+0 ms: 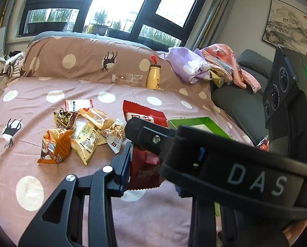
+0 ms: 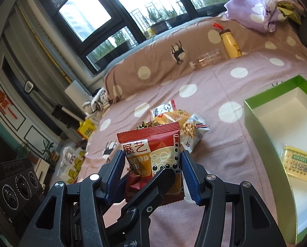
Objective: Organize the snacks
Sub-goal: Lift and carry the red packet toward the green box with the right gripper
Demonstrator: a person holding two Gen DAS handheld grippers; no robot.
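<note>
Gripping one red boba snack packet (image 2: 153,154) together above the bed (image 2: 215,94), the left gripper (image 1: 145,160) and right gripper (image 2: 153,170) hover beside the green box (image 2: 262,123) holding a cracker pack (image 2: 299,162).

Bare bedspread (image 2: 225,144) lies open between the snack pile (image 2: 180,123) and green box (image 2: 256,123).
</note>
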